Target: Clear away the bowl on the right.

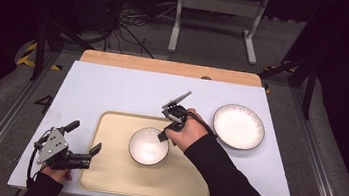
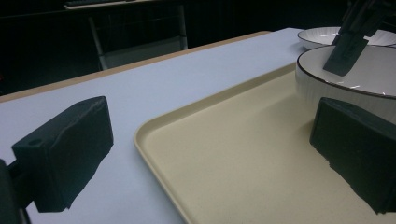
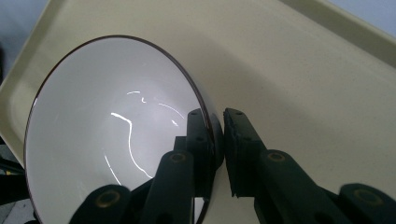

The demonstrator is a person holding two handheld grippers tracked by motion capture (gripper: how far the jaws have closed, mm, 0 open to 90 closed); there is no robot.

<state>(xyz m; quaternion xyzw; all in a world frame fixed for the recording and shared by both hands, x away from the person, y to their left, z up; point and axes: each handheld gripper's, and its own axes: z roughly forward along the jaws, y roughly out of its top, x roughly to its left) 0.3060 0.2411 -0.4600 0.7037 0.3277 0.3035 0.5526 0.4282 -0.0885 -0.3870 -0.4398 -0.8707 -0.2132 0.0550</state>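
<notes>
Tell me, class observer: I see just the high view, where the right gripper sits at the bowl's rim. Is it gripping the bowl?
Observer: Yes. In the right gripper view the right gripper is shut on the bowl, one jaw inside the rim, one outside.
Operator: Is the bowl level?
Observer: It looks tilted there, its opening turned toward the camera, above the tray.
Operator: And the left gripper?
Observer: The left gripper is open; its jaws straddle the tray's near corner, with nothing between them.
</notes>
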